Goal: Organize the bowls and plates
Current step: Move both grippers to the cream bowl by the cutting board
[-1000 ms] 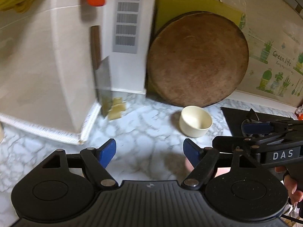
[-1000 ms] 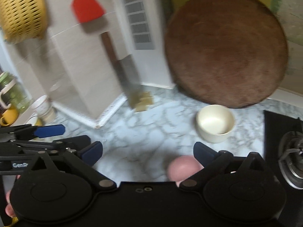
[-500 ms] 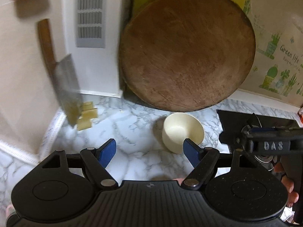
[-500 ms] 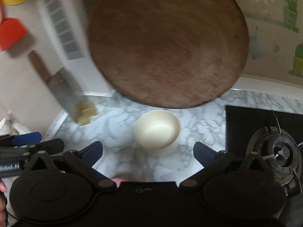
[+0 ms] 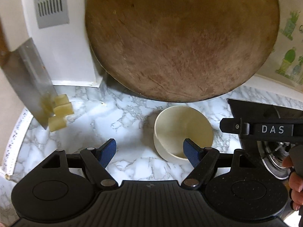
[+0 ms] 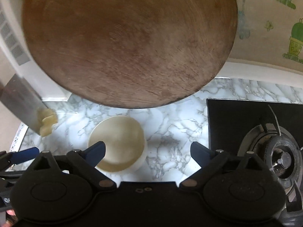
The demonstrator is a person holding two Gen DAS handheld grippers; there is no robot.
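Note:
A cream bowl (image 5: 182, 130) stands upright and empty on the marble counter (image 5: 128, 123), just in front of the leaning board. My left gripper (image 5: 149, 150) hovers open a little left of it, its right pad overlapping the bowl's near rim in the picture. In the right wrist view the same bowl (image 6: 121, 140) lies toward the left of my right gripper (image 6: 147, 151). Its jaws are closing but still wide; the left finger (image 6: 96, 151) sits over the bowl's near rim and no pad presses on the bowl.
A big round wooden chopping board (image 5: 181, 37) leans on the wall behind the bowl. A cleaver (image 5: 28, 83) hangs at the left above yellow cubes (image 5: 60, 111). A black gas hob with burner (image 6: 280, 157) fills the right. The right gripper's black frame (image 5: 261, 129) reaches in from the right.
Both grippers have come forward and down toward the cream bowl, which now looms large at their fingertips. The pink object seen earlier has dropped out of view. The right jaws look slightly narrower.

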